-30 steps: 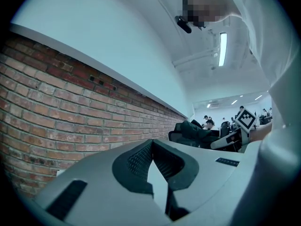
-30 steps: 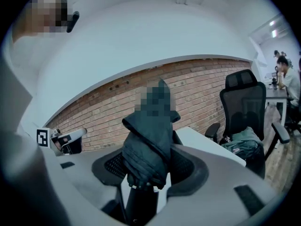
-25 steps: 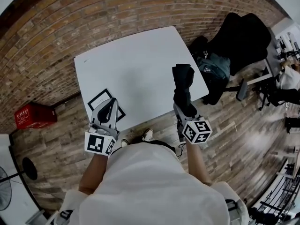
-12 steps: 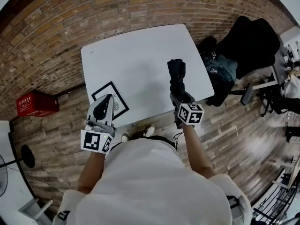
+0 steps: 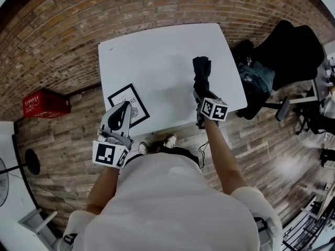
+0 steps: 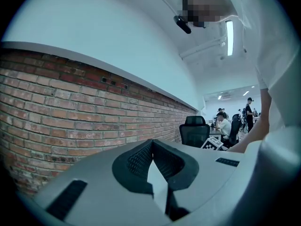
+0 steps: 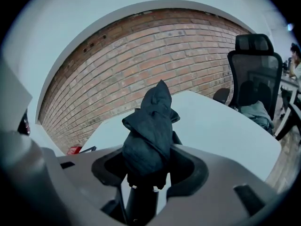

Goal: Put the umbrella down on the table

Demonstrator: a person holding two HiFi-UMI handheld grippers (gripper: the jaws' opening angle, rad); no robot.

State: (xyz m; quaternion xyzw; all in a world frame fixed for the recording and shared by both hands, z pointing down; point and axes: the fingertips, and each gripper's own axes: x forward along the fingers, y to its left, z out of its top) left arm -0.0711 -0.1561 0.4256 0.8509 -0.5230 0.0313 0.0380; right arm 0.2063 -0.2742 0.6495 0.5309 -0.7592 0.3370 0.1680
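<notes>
Beside brick wall (image 5: 78,25), white table (image 5: 157,56), plank floor (image 5: 63,156), black chair (image 5: 293,51) nearby

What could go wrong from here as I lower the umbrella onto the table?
1. The right tongs grip the umbrella at one end, with the bundle angled out over the table. Opening before it lies flat could let it drop or bounce.
2. It hangs towards the table's right edge, so once released it might roll off.
3. The left tongs hover by the framed card and could nudge it.
</notes>
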